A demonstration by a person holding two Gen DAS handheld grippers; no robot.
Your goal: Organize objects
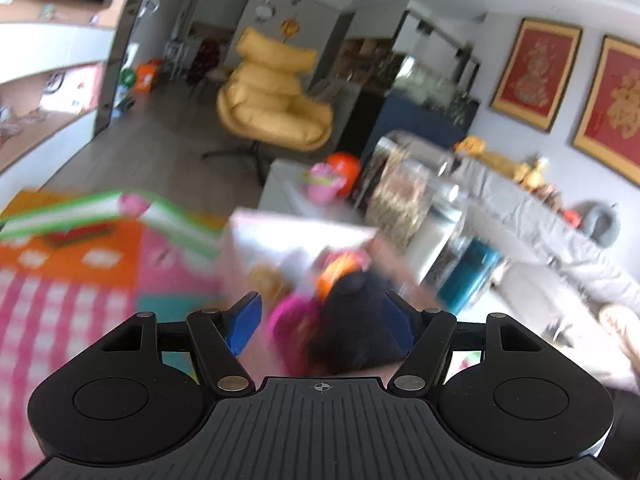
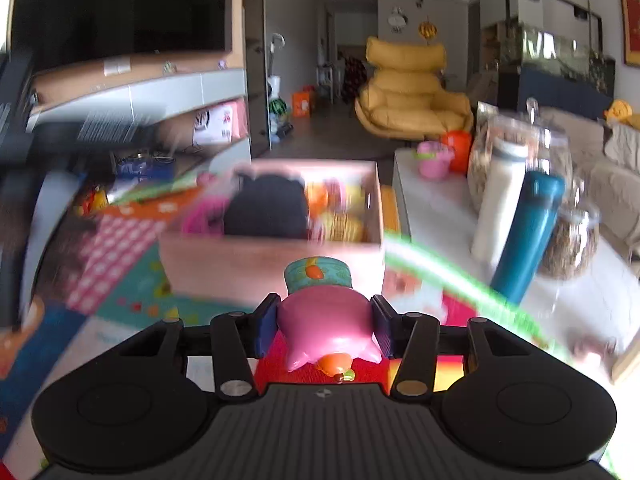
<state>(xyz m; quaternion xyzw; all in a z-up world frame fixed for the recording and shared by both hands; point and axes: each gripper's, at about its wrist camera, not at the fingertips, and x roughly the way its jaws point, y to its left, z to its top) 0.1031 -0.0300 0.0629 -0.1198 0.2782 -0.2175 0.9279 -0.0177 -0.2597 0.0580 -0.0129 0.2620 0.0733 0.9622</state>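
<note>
My right gripper (image 2: 325, 326) has its jaws clamped on the pink toy (image 2: 326, 326), just short of the box (image 2: 276, 264) on the play mat. It looks like light, smooth, slippery plastic; I grip its broad middle. Left gripper (image 1: 322, 322) jaws gape, holding nothing.

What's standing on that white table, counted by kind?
Bottles: 2, white bottle and teal bottle
Glass jars: 3, as far as the blur lets me tell
Pink cup: 1
Orange ball: 1
Total: 7
</note>
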